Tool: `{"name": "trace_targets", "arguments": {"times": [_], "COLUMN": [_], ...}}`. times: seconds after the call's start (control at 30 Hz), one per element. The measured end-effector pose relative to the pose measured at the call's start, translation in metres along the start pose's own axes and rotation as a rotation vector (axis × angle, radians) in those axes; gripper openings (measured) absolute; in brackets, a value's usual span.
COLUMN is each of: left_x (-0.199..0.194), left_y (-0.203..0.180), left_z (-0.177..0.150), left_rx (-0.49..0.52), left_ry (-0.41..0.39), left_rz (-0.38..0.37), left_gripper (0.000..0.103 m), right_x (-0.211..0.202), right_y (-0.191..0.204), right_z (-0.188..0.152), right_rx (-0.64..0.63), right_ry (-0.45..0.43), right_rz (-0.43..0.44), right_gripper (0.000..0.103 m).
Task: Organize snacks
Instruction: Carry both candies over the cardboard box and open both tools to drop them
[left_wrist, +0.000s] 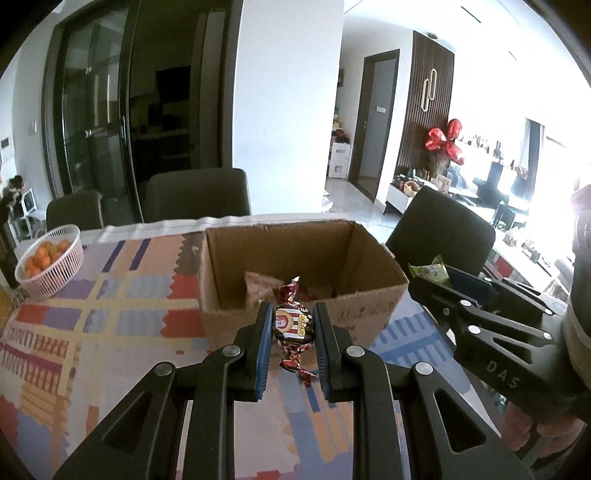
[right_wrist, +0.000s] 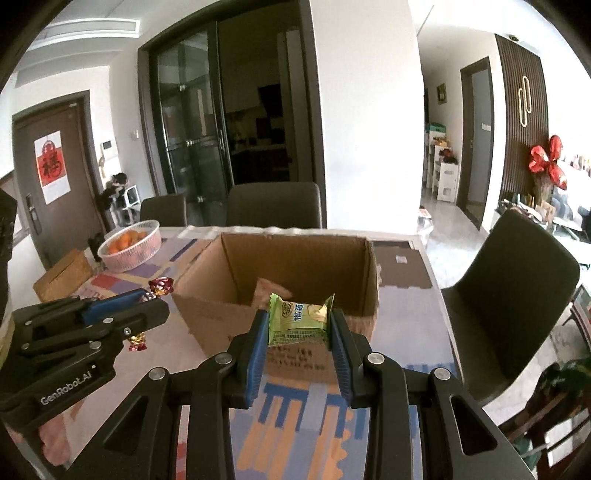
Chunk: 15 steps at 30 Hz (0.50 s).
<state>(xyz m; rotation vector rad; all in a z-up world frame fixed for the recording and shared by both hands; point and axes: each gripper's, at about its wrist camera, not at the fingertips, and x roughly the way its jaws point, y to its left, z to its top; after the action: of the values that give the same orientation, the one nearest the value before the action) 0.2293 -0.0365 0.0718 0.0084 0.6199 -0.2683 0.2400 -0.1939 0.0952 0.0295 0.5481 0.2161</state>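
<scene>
My left gripper (left_wrist: 293, 325) is shut on a dark red wrapped candy (left_wrist: 293, 325) and holds it above the table, just in front of an open cardboard box (left_wrist: 369, 302). My right gripper (right_wrist: 298, 322) is shut on a green snack packet (right_wrist: 298, 322), also just short of the box's (right_wrist: 207, 314) near wall. A pinkish packet (right_wrist: 267, 290) lies inside the box. The right gripper shows in the left wrist view (left_wrist: 428, 273) beside the box's right corner. The left gripper shows in the right wrist view (right_wrist: 147, 297) left of the box.
A pink basket of oranges (left_wrist: 50, 262) stands at the table's far left on a patterned cloth (left_wrist: 110, 314). A woven box (right_wrist: 62, 278) sits by it. Dark chairs (left_wrist: 197, 195) stand behind the table and one (right_wrist: 517, 284) at its right.
</scene>
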Motion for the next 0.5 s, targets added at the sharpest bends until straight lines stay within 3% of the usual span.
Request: {"name": "trace_targets", "arguments": {"times": [0.5], "left_x": [0.039], "left_y": [0.014], "left_z": [0.036], "left_rx": [0.007], "left_ry": [0.047], "left_rz": [0.008], "left_gripper": [0.022], "right_x": [0.031], "right_y": [-0.001], "right_z": [0.044], "right_rx": [-0.028], "right_ry": [0.006], "right_rz": [-0.019], "right_gripper": [0.034]}}
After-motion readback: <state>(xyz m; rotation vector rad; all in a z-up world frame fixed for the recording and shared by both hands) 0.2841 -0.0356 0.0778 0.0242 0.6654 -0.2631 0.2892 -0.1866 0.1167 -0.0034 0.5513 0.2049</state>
